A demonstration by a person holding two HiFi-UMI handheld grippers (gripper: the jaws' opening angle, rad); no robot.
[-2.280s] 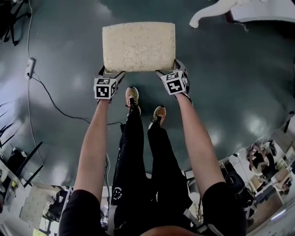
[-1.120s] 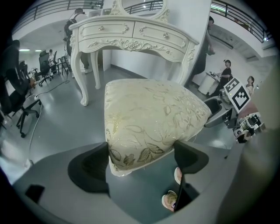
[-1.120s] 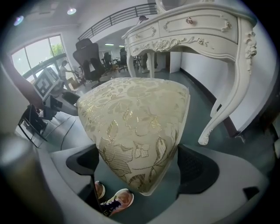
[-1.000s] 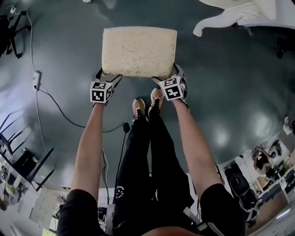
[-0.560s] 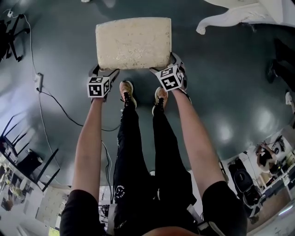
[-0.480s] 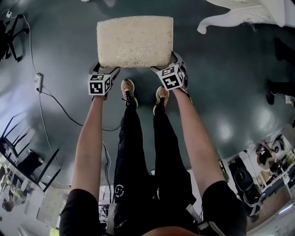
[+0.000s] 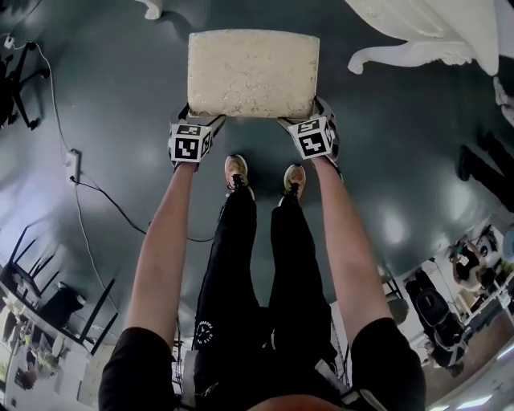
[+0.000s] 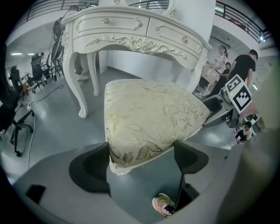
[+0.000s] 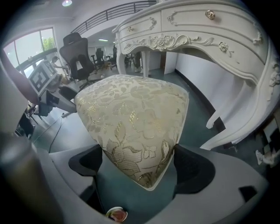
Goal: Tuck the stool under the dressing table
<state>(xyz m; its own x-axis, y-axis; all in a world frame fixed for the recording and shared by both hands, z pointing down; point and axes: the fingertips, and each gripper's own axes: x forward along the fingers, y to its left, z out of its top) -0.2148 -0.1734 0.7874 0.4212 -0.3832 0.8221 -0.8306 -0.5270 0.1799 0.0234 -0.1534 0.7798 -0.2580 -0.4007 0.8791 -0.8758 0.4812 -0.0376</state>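
Note:
The stool has a cream brocade cushion and hangs above the dark floor in front of me. My left gripper clamps its near left corner, and my right gripper clamps the near right corner. In the left gripper view both pads of the left gripper press the cushion. The right gripper is closing its jaws on the cushion corner between them. The white carved dressing table stands just beyond, at the upper right, with its drawers and knee gap ahead.
A curved table leg reaches toward the stool's right side, and another white leg shows at the top. A cable and power strip lie on the floor at left. Office chairs and people stand further off.
Both grippers and the stool have moved forward toward the dressing table, which now fills more of the upper right. The person's feet have stepped forward behind the stool.

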